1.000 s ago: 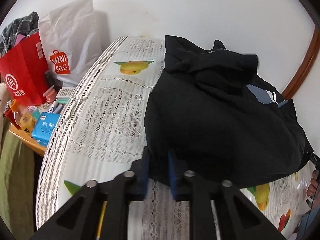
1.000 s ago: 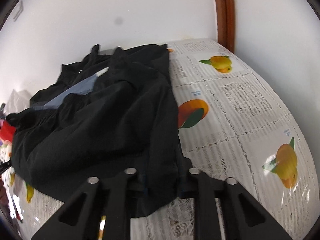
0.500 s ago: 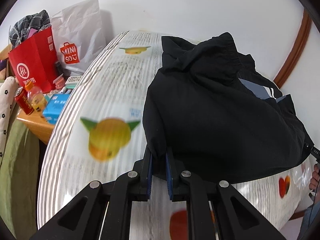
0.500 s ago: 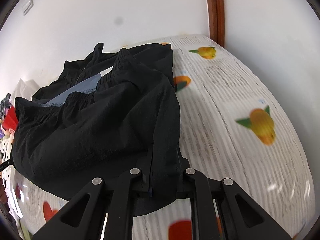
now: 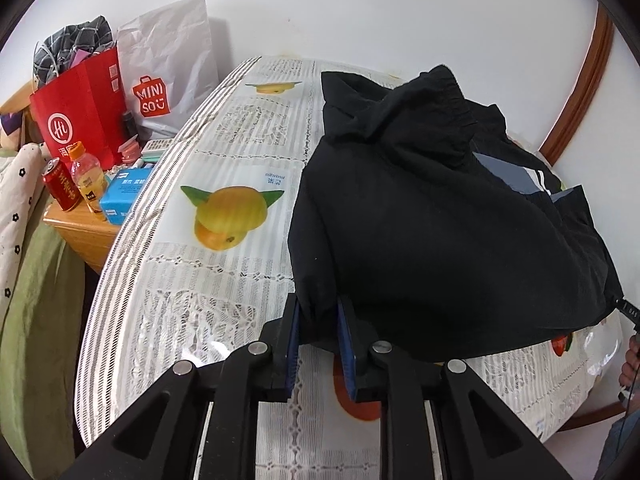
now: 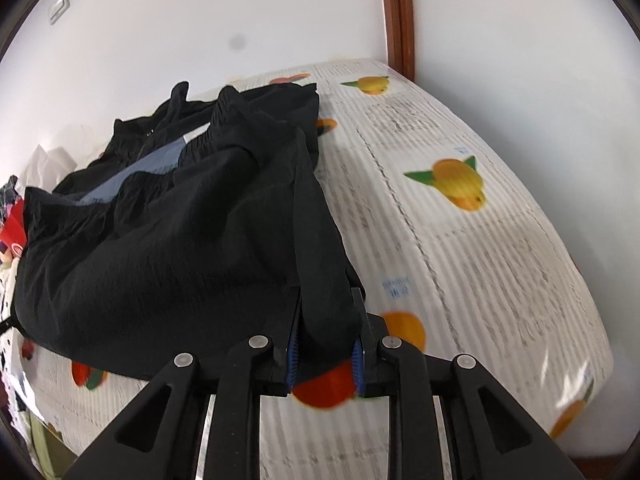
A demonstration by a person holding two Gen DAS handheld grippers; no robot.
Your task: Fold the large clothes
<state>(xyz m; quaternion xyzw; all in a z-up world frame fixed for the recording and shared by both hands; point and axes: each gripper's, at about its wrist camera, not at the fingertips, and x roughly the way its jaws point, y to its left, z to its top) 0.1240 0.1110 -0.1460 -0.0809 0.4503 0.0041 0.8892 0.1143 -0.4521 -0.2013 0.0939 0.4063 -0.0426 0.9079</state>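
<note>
I see the clothes (image 5: 440,220) lying in a heap on the table (image 5: 224,280), nearer its right side in my left view. The left gripper (image 5: 318,320) is at the near left corner of the heap, the right gripper (image 6: 326,328) at the near right corner. Left of the table stands a small cabinet (image 5: 80,232) with bags (image 5: 80,112), a bottle (image 5: 86,180) and a can (image 5: 60,190) on it.

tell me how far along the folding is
Partly done, it seems: the black garment lies doubled over on the table, its gathered end bunched at the far side. In hand: a near corner sits between each gripper's fingers, left gripper and right gripper, both opening. Left: smoothing and further folds.
</note>
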